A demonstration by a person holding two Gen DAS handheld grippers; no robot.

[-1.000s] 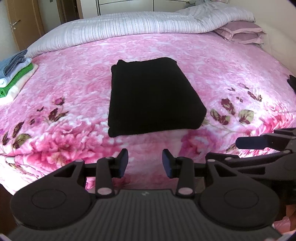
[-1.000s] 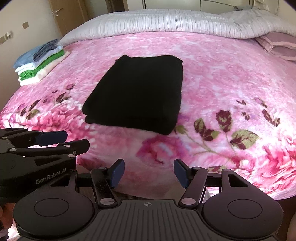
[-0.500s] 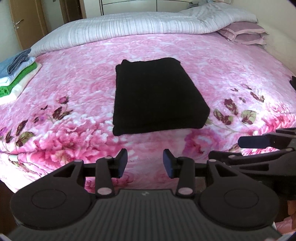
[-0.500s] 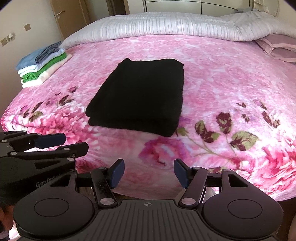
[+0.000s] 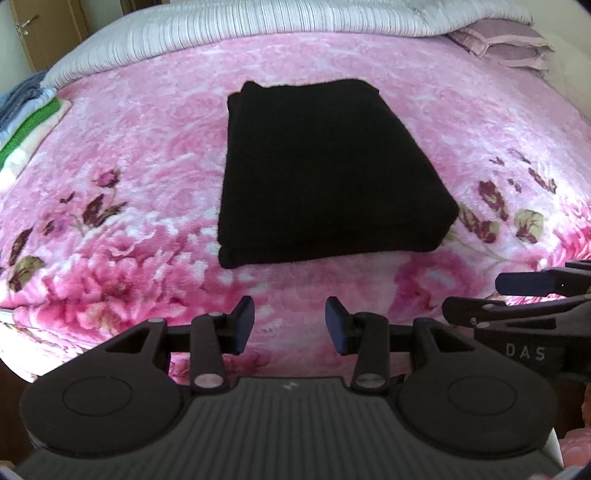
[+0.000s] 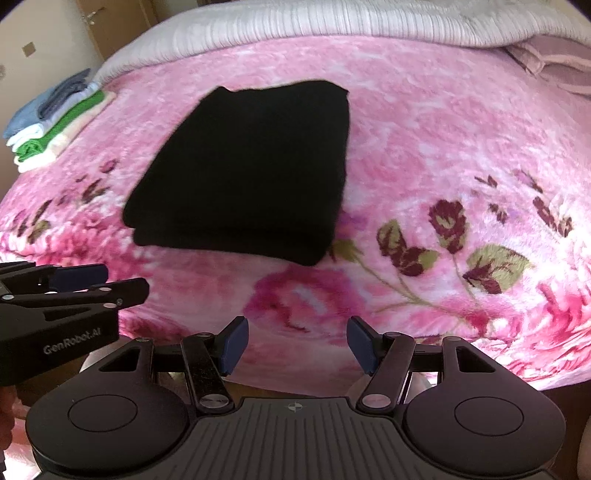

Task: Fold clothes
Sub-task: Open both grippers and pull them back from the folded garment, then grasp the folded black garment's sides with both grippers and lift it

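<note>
A black garment lies folded into a thick rectangle on the pink flowered bedspread; the right wrist view shows the same black garment left of centre. My left gripper hangs open over the bed's near edge, short of the garment's front edge, with nothing between its blue pads. My right gripper is also open and empty, just short of the garment's near right corner. Each gripper appears at the side of the other's view.
A stack of folded clothes, blue, white and green, sits at the bed's far left edge. A striped grey quilt and mauve pillows lie along the head of the bed. A wooden door stands behind at left.
Both grippers have come down and forward toward the bed; the black garment now looks larger and closer in both views. The jaws' gaps look the same.
</note>
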